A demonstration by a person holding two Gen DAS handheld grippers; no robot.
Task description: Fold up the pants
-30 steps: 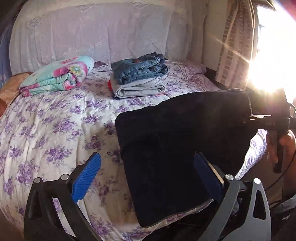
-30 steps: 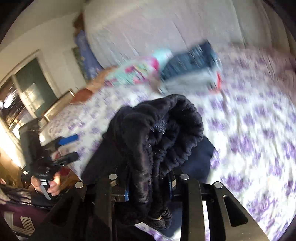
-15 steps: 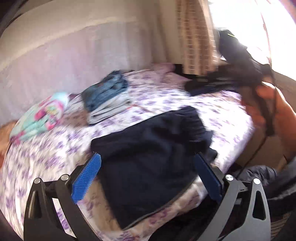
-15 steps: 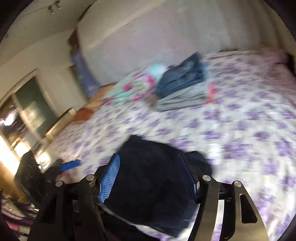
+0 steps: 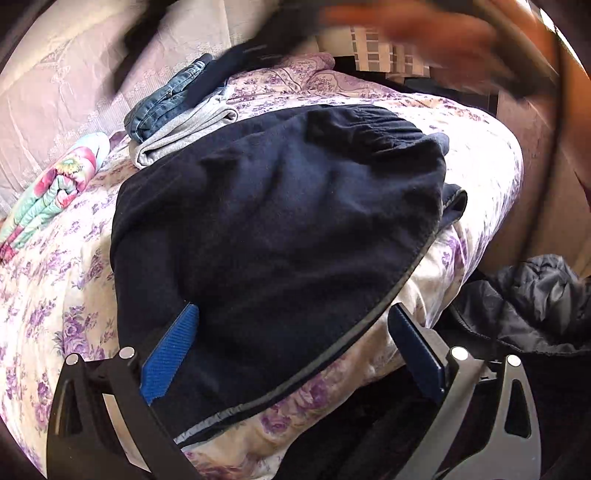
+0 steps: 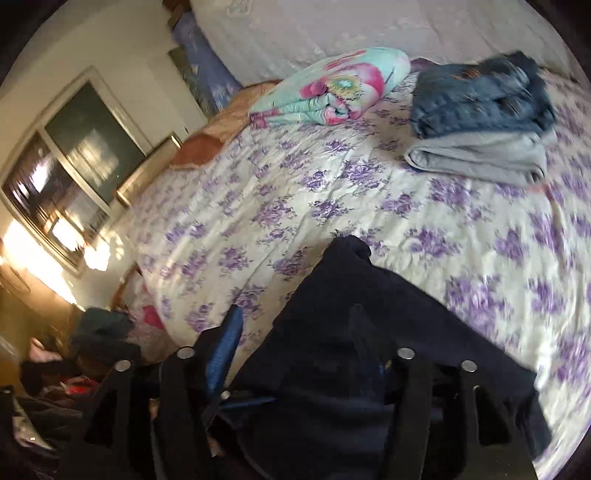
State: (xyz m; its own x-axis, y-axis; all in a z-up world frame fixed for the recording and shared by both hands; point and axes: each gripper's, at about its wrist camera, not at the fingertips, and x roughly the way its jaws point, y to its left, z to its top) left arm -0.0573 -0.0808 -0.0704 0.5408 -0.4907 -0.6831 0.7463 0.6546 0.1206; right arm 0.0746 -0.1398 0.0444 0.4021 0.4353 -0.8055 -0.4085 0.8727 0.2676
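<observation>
Dark navy fleece pants [image 5: 280, 229] lie folded on the floral bedspread [image 5: 55, 266] near the bed's front edge. My left gripper [image 5: 291, 350] is open just above their near hem, its blue pads on either side of the cloth, empty. In the right wrist view the same pants [image 6: 369, 332] lie under my right gripper [image 6: 299, 347], which is open with its jaws apart over the fabric and holds nothing. The right hand and gripper pass blurred across the top of the left wrist view [image 5: 424, 33].
A stack of folded blue jeans [image 6: 480, 99] on grey pants [image 6: 480, 158] sits at the back of the bed, next to a folded floral blanket [image 6: 332, 88]. A dark jacket [image 5: 535, 306] lies on the floor at the right. A window [image 6: 74, 177] is at the left.
The right gripper let go of the bunched pants and laid them down folded. Both grippers moved closer over the pants. The left gripper came down to the near hem.
</observation>
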